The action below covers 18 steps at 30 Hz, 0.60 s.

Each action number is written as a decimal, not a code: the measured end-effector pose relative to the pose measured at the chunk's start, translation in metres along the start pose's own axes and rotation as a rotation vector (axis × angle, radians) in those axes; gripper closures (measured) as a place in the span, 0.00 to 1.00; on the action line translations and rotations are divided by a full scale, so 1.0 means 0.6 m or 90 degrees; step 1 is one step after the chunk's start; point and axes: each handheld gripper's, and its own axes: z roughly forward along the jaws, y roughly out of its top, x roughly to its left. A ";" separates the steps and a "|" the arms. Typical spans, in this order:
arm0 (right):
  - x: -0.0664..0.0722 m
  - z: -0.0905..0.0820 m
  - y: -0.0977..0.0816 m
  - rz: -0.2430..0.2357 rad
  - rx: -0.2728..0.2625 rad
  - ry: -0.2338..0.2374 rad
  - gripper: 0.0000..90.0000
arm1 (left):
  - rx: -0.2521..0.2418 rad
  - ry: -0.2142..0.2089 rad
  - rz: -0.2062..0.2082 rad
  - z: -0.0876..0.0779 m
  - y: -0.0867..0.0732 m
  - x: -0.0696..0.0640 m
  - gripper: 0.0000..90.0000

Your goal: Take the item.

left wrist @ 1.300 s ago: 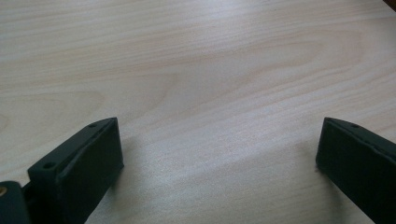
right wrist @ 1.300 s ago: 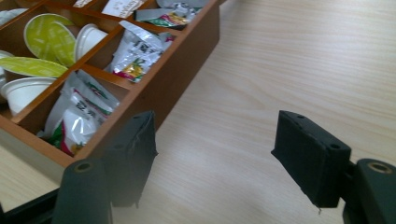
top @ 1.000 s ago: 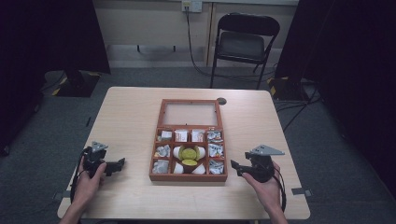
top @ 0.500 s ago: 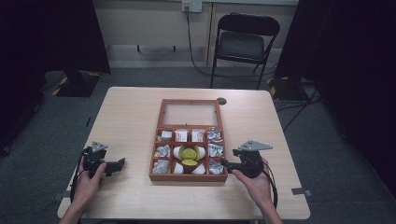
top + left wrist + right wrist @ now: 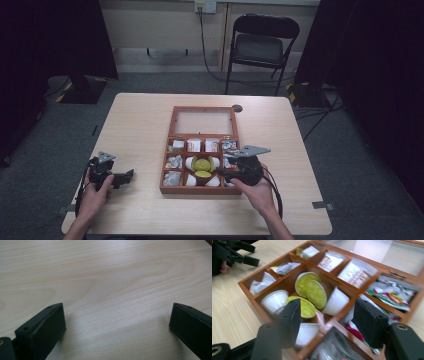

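A wooden box [image 5: 201, 189] was set at the middle of the table [image 5: 140, 125], its glass lid [image 5: 204, 121] laid open toward the far edge, with bare wood left on both sides. The left tongs [image 5: 129, 175] were held wide over open table, well apart from the box. The right tongs [image 5: 327, 320] were held wide and empty above the box's near right corner. Three green-lidded pods [image 5: 317, 293] and three white cups [image 5: 274, 300] were seen in the middle compartment, packets [image 5: 354, 272] around them. A chair [image 5: 260, 45] stood beyond the table.
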 end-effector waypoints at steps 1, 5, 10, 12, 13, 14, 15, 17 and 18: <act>0.003 0.003 0.003 -0.002 0.000 0.004 0.45 | 0.000 0.000 0.000 0.000 0.000 0.000 0.00; 0.010 0.014 0.010 -0.006 -0.004 0.012 0.47 | 0.000 0.000 0.000 0.000 0.000 0.000 0.00; 0.026 0.046 0.019 -0.012 0.015 0.034 0.49 | 0.000 0.000 0.000 0.000 0.000 0.000 0.00; 0.030 0.057 0.019 -0.010 0.022 0.041 0.50 | 0.001 0.000 0.000 0.000 0.000 0.000 0.00; 0.030 0.057 0.019 -0.010 0.022 0.041 0.50 | 0.001 0.000 0.000 0.000 0.000 0.000 0.00; 0.033 0.066 0.018 -0.001 0.024 0.050 0.51 | 0.000 0.001 0.000 0.000 0.000 0.000 0.00; 0.033 0.066 0.018 -0.001 0.024 0.050 0.51 | 0.000 0.001 0.000 0.000 0.000 0.000 0.00; 0.037 0.074 0.016 -0.007 0.036 0.055 0.52 | 0.001 -0.004 0.001 -0.001 0.000 -0.001 0.00; 0.037 0.076 0.015 -0.007 0.040 0.057 0.52 | 0.001 -0.003 0.001 -0.001 0.000 -0.001 0.00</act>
